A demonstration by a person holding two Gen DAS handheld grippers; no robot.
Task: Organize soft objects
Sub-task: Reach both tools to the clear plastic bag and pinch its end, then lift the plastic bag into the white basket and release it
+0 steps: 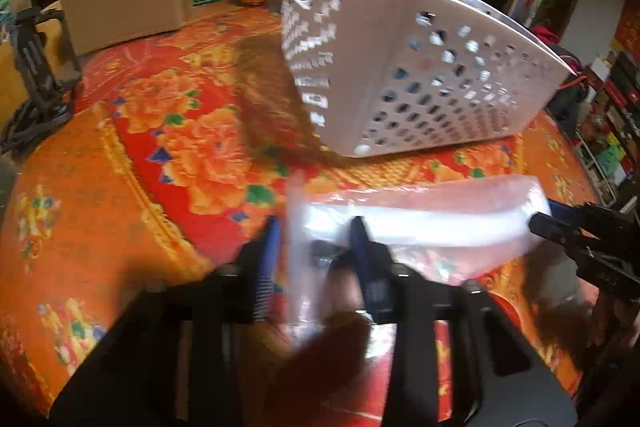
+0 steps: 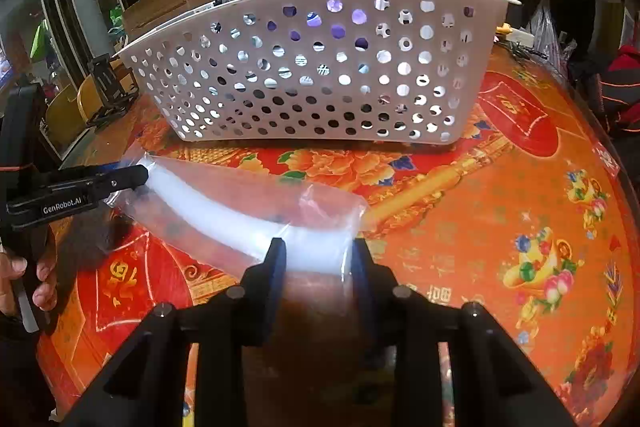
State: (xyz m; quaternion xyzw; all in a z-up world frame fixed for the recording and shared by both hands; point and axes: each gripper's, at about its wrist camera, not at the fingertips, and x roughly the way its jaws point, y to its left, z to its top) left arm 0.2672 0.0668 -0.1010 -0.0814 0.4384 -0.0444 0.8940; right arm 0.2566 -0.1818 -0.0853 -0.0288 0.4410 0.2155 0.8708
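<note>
A clear, crinkled plastic bag (image 2: pixel 256 211) is held above the red and orange floral tablecloth (image 2: pixel 500 195). One end lies between the half-parted fingers of the right gripper (image 2: pixel 318 259); the other lies between those of the left gripper (image 1: pixel 316 239). Firm clamping cannot be told. Beyond, a white perforated plastic basket (image 2: pixel 320 75) is set, filled with soft items.

Bright light is glaring white off the plastic bag (image 2: pixel 256 215) I'm holding. My left view is smearing with motion blur; the right is staying sharper. Both are bending and darkening toward the edges.
</note>
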